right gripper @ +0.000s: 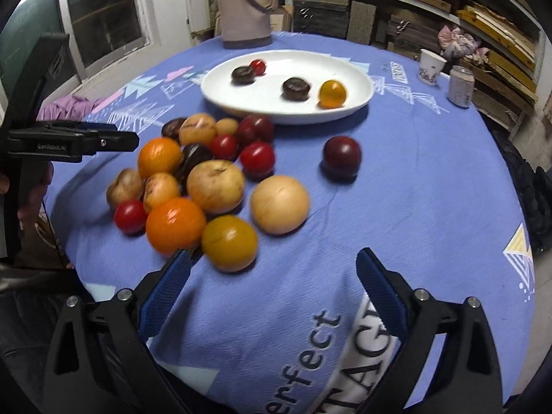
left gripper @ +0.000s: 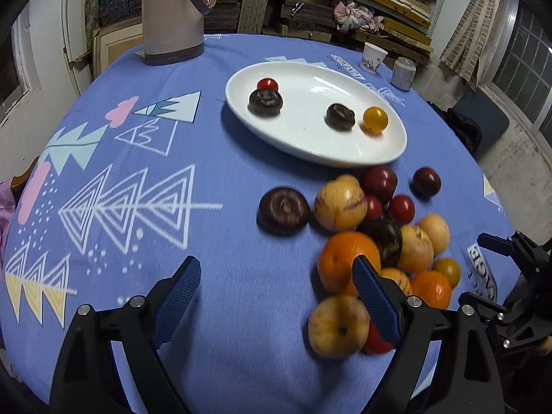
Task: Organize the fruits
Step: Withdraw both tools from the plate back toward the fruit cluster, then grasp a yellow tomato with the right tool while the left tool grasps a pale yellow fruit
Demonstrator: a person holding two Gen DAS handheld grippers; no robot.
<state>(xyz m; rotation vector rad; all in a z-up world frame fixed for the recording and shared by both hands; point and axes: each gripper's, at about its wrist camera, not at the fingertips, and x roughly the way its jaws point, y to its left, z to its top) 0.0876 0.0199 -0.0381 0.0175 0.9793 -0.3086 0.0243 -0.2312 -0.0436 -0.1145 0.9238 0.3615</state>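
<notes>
Both grippers tilt down over the cloth, jaws apart, gripping nothing. The left gripper (left gripper: 277,281) sits lower left of the fruit pile (left gripper: 376,238); the right gripper (right gripper: 272,272) below it. Only the right view shows printed lettering (right gripper: 331,355). The plate (left gripper: 310,145) lies beyond.

Left tool (left gripper: 276,288): jaws spread wide, nothing between the blue pads (left gripper: 179,302), pitched steeply downward. Right tool (right gripper: 272,284): jaws likewise wide apart and empty, same downward pitch. A hand (right gripper: 32,203) grips the left tool's handle, partly hidden.
</notes>
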